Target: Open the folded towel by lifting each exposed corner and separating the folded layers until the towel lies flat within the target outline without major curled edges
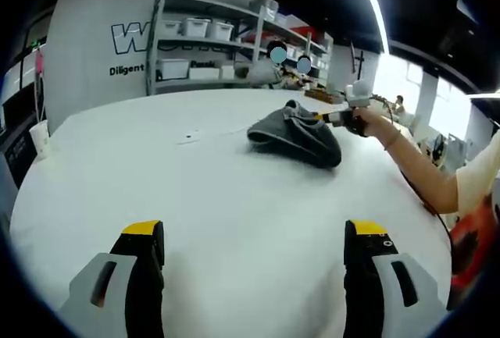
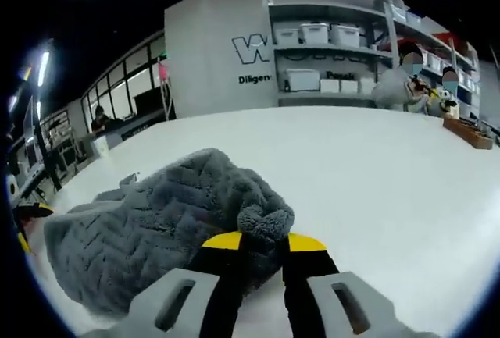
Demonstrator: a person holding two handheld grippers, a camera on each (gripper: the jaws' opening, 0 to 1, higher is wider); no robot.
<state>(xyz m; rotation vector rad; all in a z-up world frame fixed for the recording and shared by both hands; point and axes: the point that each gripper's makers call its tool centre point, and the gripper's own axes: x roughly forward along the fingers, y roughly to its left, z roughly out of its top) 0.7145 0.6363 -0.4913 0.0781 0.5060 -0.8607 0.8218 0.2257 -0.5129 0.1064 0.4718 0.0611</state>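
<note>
A dark grey quilted towel [image 1: 297, 135] lies bunched on the white table [image 1: 195, 190], well ahead of my left gripper [image 1: 254, 240], whose yellow-tipped jaws stand wide apart with nothing between them. At the towel's right edge a person's hand holds my right gripper [image 1: 334, 118]. In the right gripper view the towel [image 2: 156, 229] is a rumpled heap close up, and my right gripper [image 2: 264, 240] is shut on a fluffy fold of its near edge, lifted slightly off the table [image 2: 375, 182].
Shelves with white bins [image 1: 203, 49] stand behind the table, and people sit at the back [image 2: 414, 80]. A wooden tray [image 2: 469, 133] lies at the table's far right. The person's forearm [image 1: 426, 174] stretches over the table's right side.
</note>
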